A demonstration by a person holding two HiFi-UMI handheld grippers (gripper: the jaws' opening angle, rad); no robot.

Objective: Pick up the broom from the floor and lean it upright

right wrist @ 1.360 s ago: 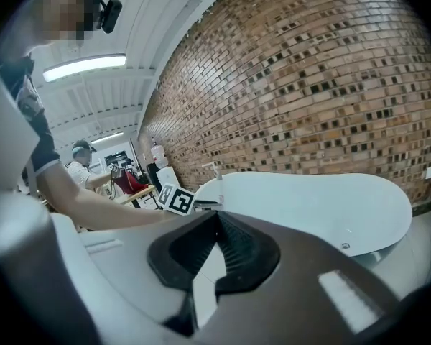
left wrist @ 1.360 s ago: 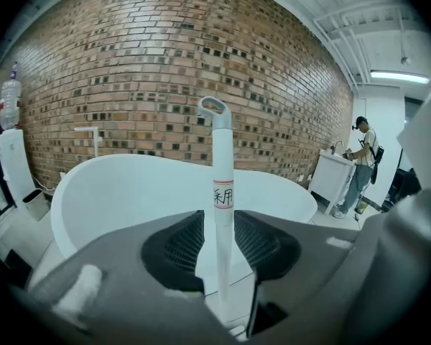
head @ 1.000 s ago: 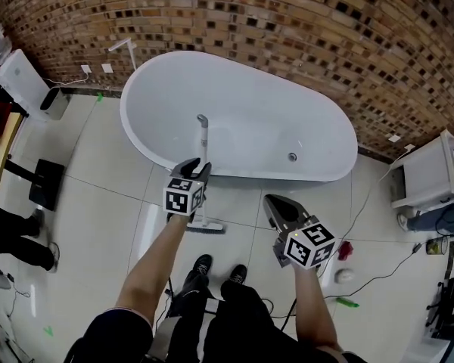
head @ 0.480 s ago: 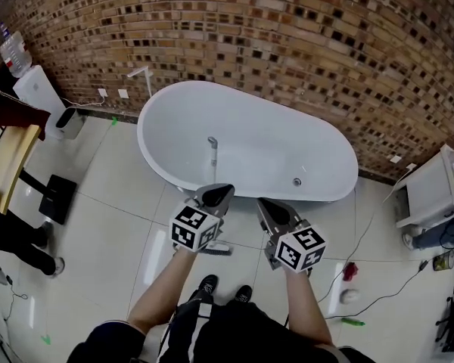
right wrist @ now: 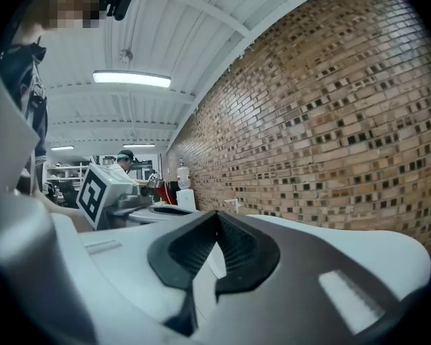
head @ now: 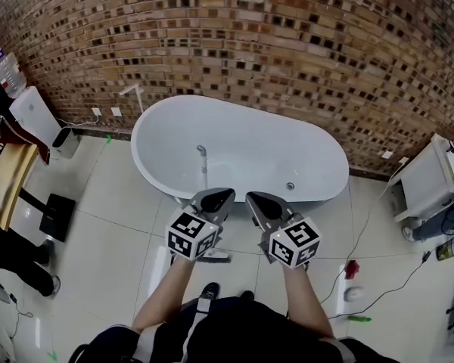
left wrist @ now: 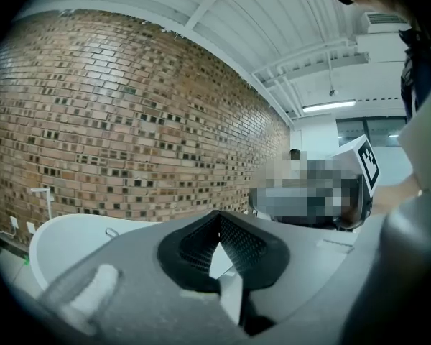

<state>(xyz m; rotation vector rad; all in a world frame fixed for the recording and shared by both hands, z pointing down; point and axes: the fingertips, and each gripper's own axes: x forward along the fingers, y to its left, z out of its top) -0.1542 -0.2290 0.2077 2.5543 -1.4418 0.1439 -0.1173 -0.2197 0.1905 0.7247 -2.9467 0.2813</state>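
Note:
The broom (head: 204, 169) stands upright with its white handle leaning on the front rim of the white bathtub (head: 287, 146). Its head (head: 218, 256) rests on the floor tiles, partly hidden behind my left gripper. My left gripper (head: 221, 195) hovers just right of the handle, apart from it, shut with nothing in it; in its own view the jaws (left wrist: 217, 218) meet. My right gripper (head: 253, 199) floats beside it, also shut and empty (right wrist: 217, 215). Both point roughly level toward the tub and the brick wall.
A white appliance (head: 32, 112) and a wooden table (head: 4, 180) stand at the left, with a black mat (head: 51, 216) and a person's legs (head: 15, 255). A white cabinet (head: 424, 180), cables, a red object (head: 352, 268) and a green one (head: 361, 318) lie at the right.
My left gripper was at the broom handle with its jaws apart; it has come off the handle, shut and risen. The right gripper has risen and drawn in beside it. The broom stays leaning.

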